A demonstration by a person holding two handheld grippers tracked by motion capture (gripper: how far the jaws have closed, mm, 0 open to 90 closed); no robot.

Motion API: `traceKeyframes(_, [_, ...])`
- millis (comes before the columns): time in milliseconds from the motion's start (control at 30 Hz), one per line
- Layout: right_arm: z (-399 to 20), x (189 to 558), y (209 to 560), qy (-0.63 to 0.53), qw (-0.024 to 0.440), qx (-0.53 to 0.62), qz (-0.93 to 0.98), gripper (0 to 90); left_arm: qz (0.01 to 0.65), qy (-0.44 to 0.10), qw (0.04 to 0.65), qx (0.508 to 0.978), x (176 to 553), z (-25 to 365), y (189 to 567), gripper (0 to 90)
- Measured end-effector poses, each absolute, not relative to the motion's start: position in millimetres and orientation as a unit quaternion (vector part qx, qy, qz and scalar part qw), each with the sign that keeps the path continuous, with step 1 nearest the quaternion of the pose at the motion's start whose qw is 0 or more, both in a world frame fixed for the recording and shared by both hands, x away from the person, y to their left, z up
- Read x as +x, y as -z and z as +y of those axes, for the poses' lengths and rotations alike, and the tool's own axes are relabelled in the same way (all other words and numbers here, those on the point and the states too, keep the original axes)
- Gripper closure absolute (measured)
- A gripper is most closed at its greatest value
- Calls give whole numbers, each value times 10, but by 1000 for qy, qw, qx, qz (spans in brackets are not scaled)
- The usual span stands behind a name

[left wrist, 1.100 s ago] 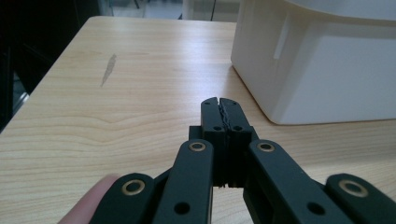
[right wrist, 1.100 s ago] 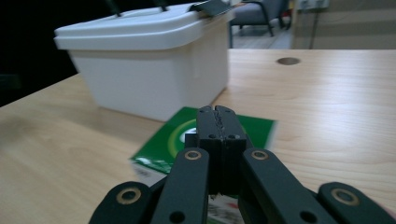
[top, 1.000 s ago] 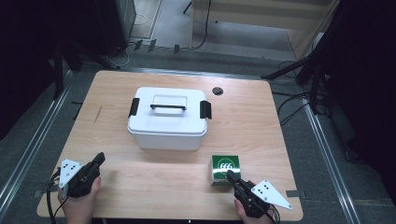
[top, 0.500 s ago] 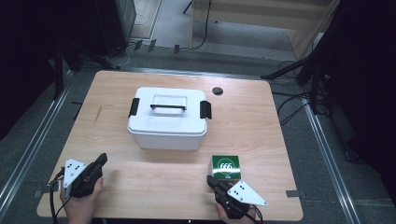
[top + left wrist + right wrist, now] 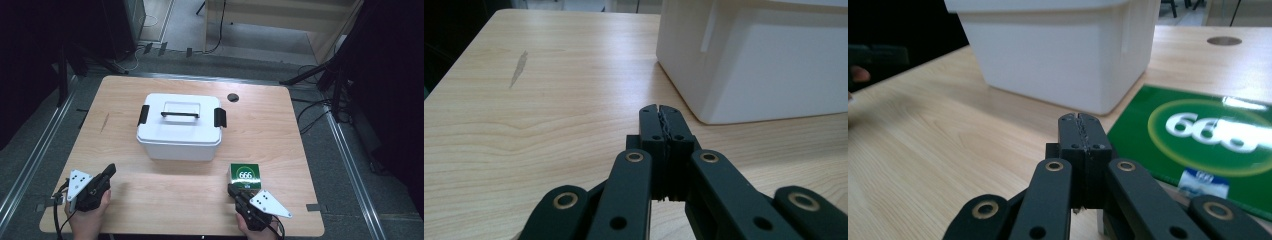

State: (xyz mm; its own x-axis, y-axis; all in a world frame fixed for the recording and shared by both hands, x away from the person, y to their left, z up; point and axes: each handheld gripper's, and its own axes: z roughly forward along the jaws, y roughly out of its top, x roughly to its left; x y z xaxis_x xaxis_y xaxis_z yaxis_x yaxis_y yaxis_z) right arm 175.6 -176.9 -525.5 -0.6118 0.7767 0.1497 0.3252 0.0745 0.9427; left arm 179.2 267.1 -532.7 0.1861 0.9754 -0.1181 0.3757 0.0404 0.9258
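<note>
Both hand-held grippers clenched empty, green pack waiting by the right one

High view: white box [image 5: 179, 127] mid-bench [image 5: 280, 130], green pack [image 5: 245, 175] lying flat just in front of the right hand-held gripper [image 5: 234, 190]; left hand-held gripper [image 5: 110, 170] sits well apart near the bench's front left. Left gripper view: jaws pressed together on nothing, box [image 5: 764, 55] up ahead to the right. Right gripper view: right hand-held gripper [image 5: 1081, 118] clamped on nothing too, pack [image 5: 1198, 140] just beside the tips. Pack looks light, stiff, glossy, so probably slippery; I'd pinch it across its side edges.
</note>
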Motion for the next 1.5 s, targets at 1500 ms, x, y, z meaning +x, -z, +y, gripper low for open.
traceKeyframes(1500, [-1251,3020,4675,-494,230,476,691,900,528,-284,493,630,2676,2363,4928,900])
